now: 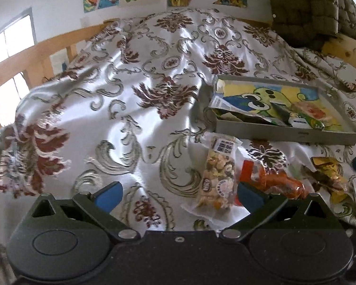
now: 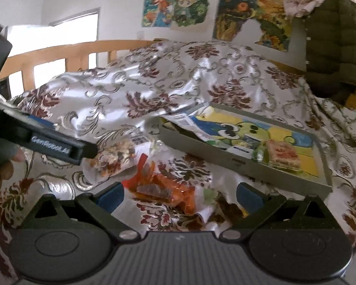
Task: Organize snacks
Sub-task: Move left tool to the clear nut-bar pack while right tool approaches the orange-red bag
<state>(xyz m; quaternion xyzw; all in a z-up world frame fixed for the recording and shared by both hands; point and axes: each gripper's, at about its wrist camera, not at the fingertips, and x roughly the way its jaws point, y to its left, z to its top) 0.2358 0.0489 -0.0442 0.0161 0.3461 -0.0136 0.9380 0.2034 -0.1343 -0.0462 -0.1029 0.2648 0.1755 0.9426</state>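
A grey tray (image 1: 282, 135) with a cartoon picture holds several snack packets; it also shows in the right wrist view (image 2: 244, 166). A clear bag of mixed nuts (image 1: 217, 173) lies just in front of my open left gripper (image 1: 178, 196), toward its right finger. An orange snack packet (image 1: 280, 182) and a gold wrapper (image 1: 330, 175) lie further right. My right gripper (image 2: 180, 197) is open with the orange packet (image 2: 163, 192) between its fingertips, low over the cloth. The nut bag (image 2: 114, 159) lies left of it, by the left gripper's body (image 2: 57, 144).
Everything lies on a shiny white cloth (image 1: 130, 90) with red and grey floral print. A wooden rail (image 2: 59, 54) runs along the far left. A dark green quilted jacket (image 2: 337, 45) hangs at the back right. Posters (image 2: 175, 4) hang on the wall.
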